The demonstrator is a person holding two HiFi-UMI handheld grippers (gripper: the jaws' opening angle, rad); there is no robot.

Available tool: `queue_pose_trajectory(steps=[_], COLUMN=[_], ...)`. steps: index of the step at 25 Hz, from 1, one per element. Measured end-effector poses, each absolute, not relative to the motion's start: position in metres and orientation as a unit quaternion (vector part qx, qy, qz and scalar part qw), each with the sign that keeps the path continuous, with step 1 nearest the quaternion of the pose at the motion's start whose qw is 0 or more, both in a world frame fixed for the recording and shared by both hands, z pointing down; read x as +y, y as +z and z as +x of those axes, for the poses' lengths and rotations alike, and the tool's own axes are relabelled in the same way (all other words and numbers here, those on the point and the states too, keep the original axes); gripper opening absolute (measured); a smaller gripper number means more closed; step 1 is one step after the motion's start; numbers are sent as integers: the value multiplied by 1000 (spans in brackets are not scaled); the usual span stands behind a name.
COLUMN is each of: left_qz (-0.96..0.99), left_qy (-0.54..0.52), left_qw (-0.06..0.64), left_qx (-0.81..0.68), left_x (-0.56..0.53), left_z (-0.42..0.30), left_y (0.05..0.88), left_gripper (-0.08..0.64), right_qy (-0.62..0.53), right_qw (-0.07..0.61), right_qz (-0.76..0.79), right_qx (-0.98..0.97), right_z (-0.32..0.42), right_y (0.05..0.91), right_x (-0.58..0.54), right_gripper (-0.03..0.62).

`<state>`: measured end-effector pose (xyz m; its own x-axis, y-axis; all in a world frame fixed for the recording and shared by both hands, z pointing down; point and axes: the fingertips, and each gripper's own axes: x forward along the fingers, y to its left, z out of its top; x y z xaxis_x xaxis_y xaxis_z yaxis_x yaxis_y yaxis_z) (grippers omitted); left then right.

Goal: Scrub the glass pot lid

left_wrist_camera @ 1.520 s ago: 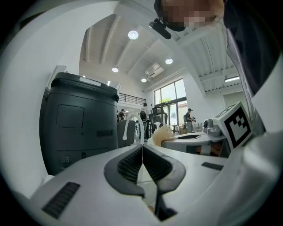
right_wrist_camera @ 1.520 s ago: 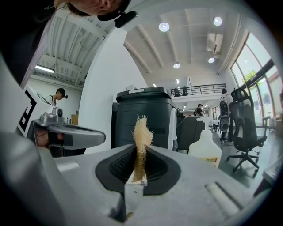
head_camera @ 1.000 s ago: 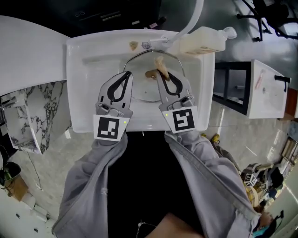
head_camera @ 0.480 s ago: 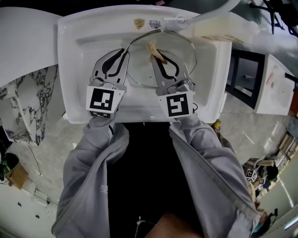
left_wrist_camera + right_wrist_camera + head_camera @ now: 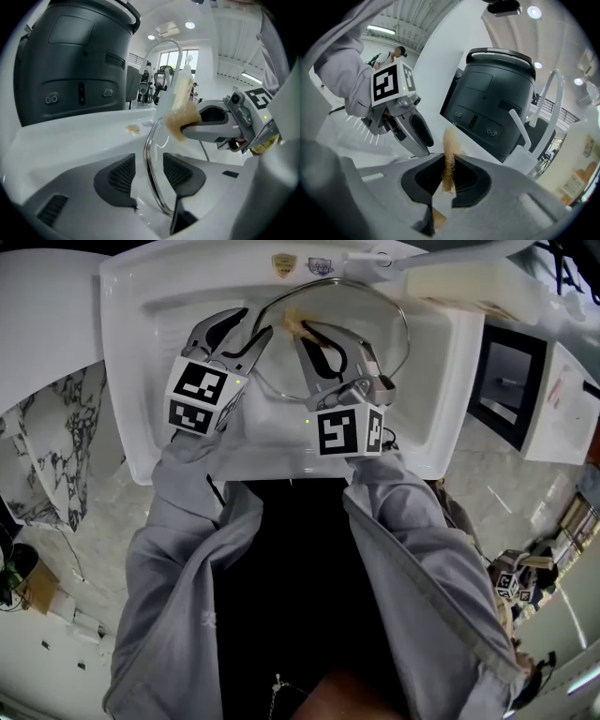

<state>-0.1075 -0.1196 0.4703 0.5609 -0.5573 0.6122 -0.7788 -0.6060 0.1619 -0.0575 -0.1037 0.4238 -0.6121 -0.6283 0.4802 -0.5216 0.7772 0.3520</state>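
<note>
- One white sink (image 5: pixel 131 381) holds the lid (image 5: pixel 146 157) on edge; marbled floor (image 5: pixel 56 474) beside, dark bin (image 5: pixel 497 93) behind.
- Left gripper (image 5: pixel 251 322): jaws just opened, loose around the lid's rim.
- Right gripper (image 5: pixel 449 161) clamps a sponge (image 5: pixel 449 140) at the lid's top.

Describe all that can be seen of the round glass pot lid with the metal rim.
The round glass pot lid has clear glass inside a thin shiny metal rim. It stands tilted on its edge in the white sink. Its rim passes between the left gripper's jaws, which have just been opening and do not press it. The tan fibrous sponge, clamped in the right gripper, seems to touch its glass.
</note>
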Motion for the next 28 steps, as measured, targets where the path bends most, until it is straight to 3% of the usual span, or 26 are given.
queue_pose_trajectory(steps=[4, 7, 12, 23, 28], left_qz=[859, 858, 857, 855, 852], left_qy=[299, 323, 340, 329, 320], left_qw=[207, 205, 218, 237, 252], left_qx=[-361, -342, -321, -324, -329], left_x=[-124, -125, -124, -122, -123], left_z=[-104, -103, -102, -105, -105], left_y=[485, 490, 496, 497, 498], left_gripper=[159, 77, 67, 60, 57], right_qy=[-139, -189, -269, -247, -249], right_qw=[346, 378, 445, 464, 491], right_qz=[309, 296, 269, 241, 137], right_qx=[-875, -856, -811, -816, -824], right_z=[-61, -65, -68, -77, -76], right_y=[438, 445, 466, 508, 545], right_x=[-105, -107, -108, -99, -53], right_gripper=[29, 29, 29, 31, 31])
